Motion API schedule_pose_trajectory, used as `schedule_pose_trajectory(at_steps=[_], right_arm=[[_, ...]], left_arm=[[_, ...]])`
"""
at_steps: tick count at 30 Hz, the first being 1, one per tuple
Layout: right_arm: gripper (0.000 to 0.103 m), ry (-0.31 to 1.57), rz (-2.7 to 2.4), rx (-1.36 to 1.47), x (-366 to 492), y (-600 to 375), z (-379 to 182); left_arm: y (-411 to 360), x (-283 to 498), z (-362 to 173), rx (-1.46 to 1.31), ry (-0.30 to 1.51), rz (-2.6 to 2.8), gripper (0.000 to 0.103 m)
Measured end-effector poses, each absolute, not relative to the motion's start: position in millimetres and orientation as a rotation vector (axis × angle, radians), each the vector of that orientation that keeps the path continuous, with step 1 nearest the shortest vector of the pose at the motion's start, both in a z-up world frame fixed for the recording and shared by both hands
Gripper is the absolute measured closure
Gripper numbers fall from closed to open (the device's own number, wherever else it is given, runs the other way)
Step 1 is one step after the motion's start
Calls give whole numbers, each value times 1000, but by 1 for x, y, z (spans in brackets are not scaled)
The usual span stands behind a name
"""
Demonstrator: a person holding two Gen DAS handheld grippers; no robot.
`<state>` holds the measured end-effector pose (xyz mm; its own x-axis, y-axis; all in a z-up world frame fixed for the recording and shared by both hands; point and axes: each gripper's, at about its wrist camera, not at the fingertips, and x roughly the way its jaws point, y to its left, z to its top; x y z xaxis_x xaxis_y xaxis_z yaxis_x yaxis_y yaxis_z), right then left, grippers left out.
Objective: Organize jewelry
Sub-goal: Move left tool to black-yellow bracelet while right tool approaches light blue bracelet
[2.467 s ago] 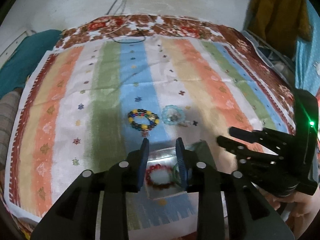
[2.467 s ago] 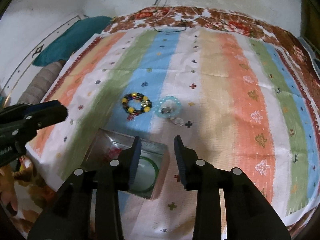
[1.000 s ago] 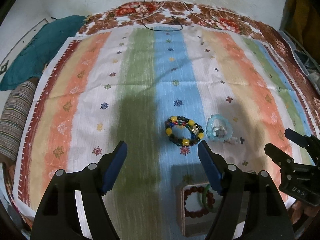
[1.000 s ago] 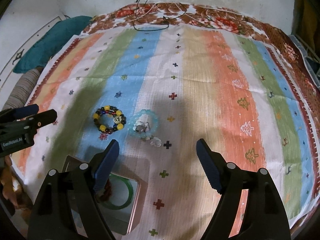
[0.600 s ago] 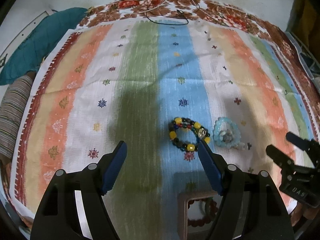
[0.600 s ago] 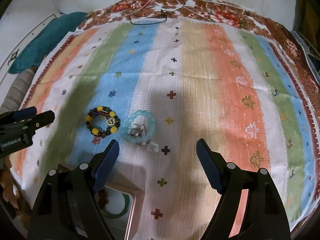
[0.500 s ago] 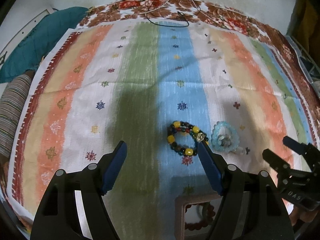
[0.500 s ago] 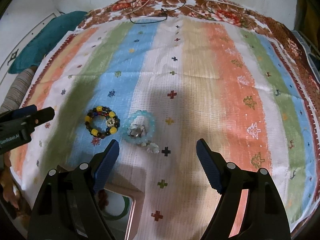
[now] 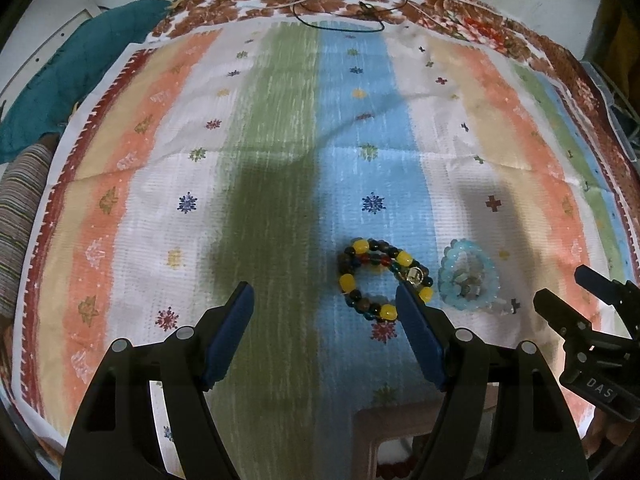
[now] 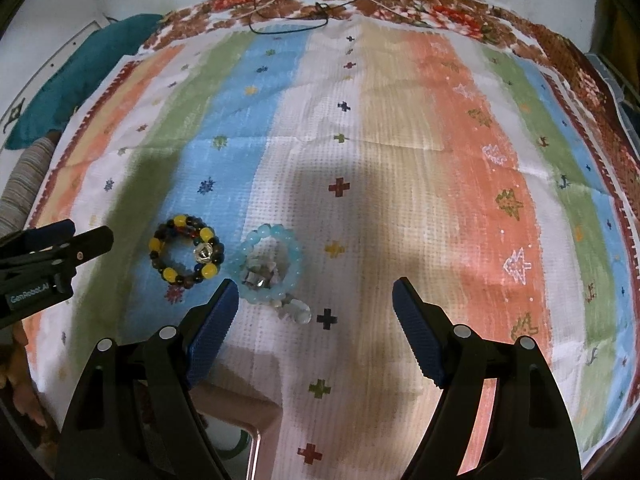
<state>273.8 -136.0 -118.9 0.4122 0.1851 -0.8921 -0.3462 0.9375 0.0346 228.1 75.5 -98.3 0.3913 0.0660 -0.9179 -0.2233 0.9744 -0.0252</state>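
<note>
two bracelets lie side by side on the striped cloth: a multicolour beaded bracelet and a pale blue bracelet, just beyond the box. left gripper and right gripper have fingers spread wide, empty. likely next: close on one bracelet, carry it to the box

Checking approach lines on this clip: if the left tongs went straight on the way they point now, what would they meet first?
Probably only the striped cloth. The left tongs stand open over its green and blue stripes; the multicolored bead bracelet lies by the right fingertip, likely just beside the line, though depth is unclear.
</note>
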Motion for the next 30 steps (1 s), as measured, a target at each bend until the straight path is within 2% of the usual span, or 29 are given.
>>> schedule_pose_trajectory(at_steps=[30], right_arm=[[24, 1150, 279, -231, 304, -123, -150]], left_arm=[[75, 255, -132, -140, 1225, 173, 33]])
